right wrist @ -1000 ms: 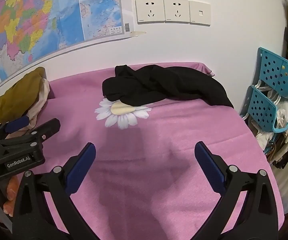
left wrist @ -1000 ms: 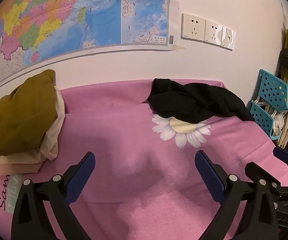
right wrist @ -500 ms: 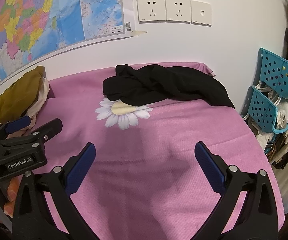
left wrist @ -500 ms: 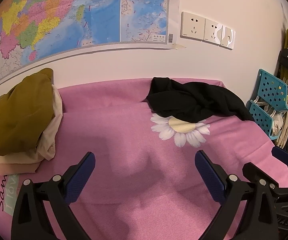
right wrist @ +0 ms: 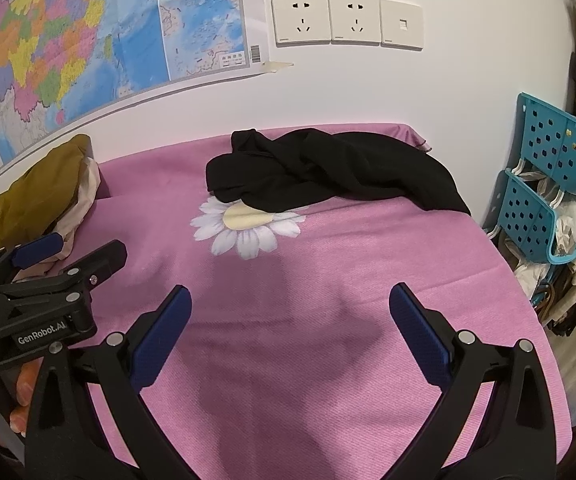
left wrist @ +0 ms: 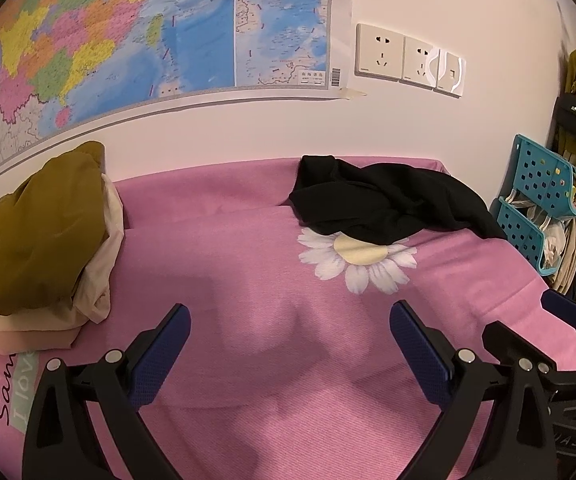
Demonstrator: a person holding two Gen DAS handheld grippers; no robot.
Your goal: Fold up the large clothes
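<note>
A crumpled black garment (left wrist: pixel 388 204) lies at the far side of the pink bed sheet (left wrist: pixel 227 264), partly over a printed daisy (left wrist: pixel 360 260); it also shows in the right wrist view (right wrist: pixel 328 172). My left gripper (left wrist: pixel 288 344) is open and empty above the sheet, well short of the garment. My right gripper (right wrist: pixel 288 328) is open and empty, also short of it. The left gripper also shows at the left of the right wrist view (right wrist: pixel 67 256), and the right gripper's fingertips (left wrist: pixel 564 308) at the right edge of the left wrist view.
A pile of olive and cream clothes (left wrist: pixel 35 240) sits at the bed's left by the wall. Blue perforated baskets (right wrist: pixel 544 184) with bags stand off the bed's right edge. A map (left wrist: pixel 127 40) and wall sockets (right wrist: pixel 348 20) are on the wall behind.
Both grippers have drifted slightly; the views shift a little and the black garment sits marginally lower in frame. Nothing was gripped or released.
</note>
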